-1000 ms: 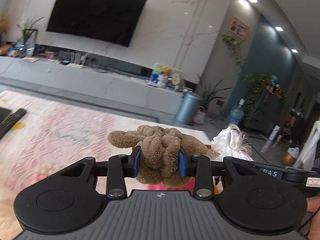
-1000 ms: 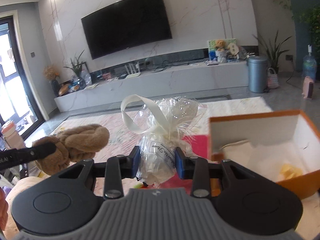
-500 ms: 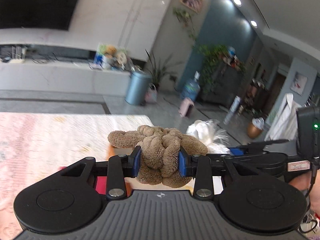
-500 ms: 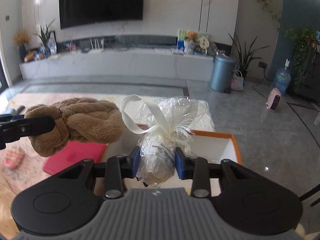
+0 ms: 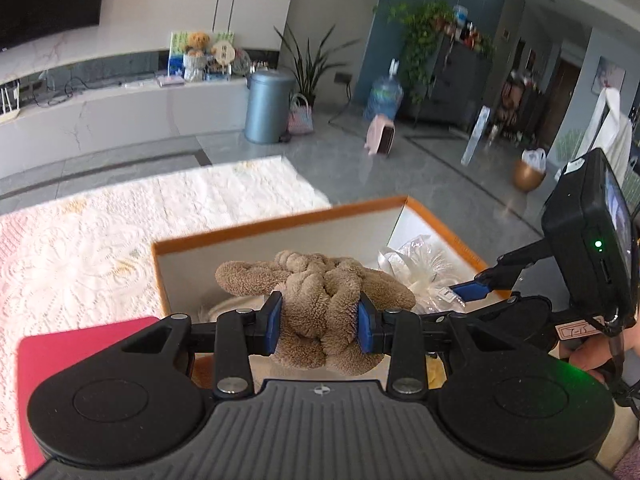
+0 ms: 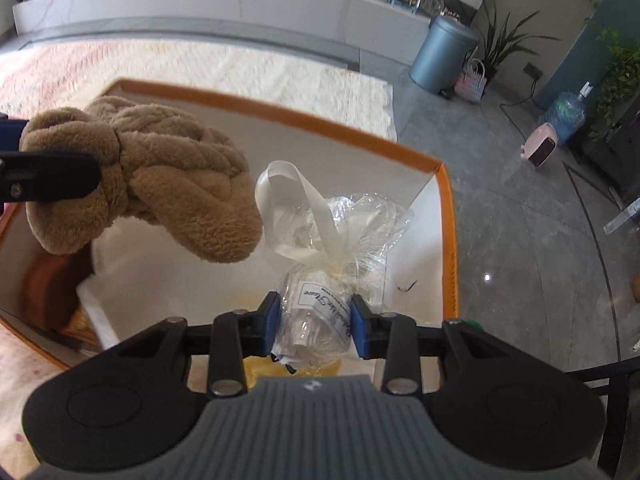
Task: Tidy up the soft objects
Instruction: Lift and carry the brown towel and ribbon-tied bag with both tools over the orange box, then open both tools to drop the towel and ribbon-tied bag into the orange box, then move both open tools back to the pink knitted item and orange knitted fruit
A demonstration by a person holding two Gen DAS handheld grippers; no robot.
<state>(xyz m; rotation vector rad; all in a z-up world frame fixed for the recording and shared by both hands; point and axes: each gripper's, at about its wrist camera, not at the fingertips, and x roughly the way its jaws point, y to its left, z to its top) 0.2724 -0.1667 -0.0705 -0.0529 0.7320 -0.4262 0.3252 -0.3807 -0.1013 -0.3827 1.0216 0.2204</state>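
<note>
Both tongs are squeezed on soft things and hang over an open box; the left tongs (image 5: 319,326) grip a brown fuzzy braided toy (image 5: 320,300) between two blue pads (image 5: 274,322), and the fluffy middle bulges out on each side of the pads; the right tongs (image 6: 313,328) grip a small clear wrapped bundle (image 6: 320,308) low down, near its white label with curly writing; a cream ribbon (image 6: 296,216) ties the crinkly top of the bundle in a loop.

From the right wrist view the brown toy (image 6: 148,180) sits to the left of the bundle and higher in the picture, with its round end just beside the ribbon loop; I cannot tell if they touch; a black finger of the left tongs crosses the toy at the left edge.

From the left wrist view the clear bundle (image 5: 416,268) pokes out behind the toy on the right, and one blue pad of the right tongs (image 5: 472,290) shows next to it; a bit of a hand (image 5: 592,356) shows at the right edge under a black camera block with a green light.

The box (image 6: 448,216) has an orange rim and white walls; something white and something yellow lie on its bottom, but they are too hidden to name; a pink flat thing (image 5: 60,364) lies beside the box on a white lacy cloth (image 5: 100,240); farther off stands a grey-blue bin (image 5: 266,106) on the grey floor.
</note>
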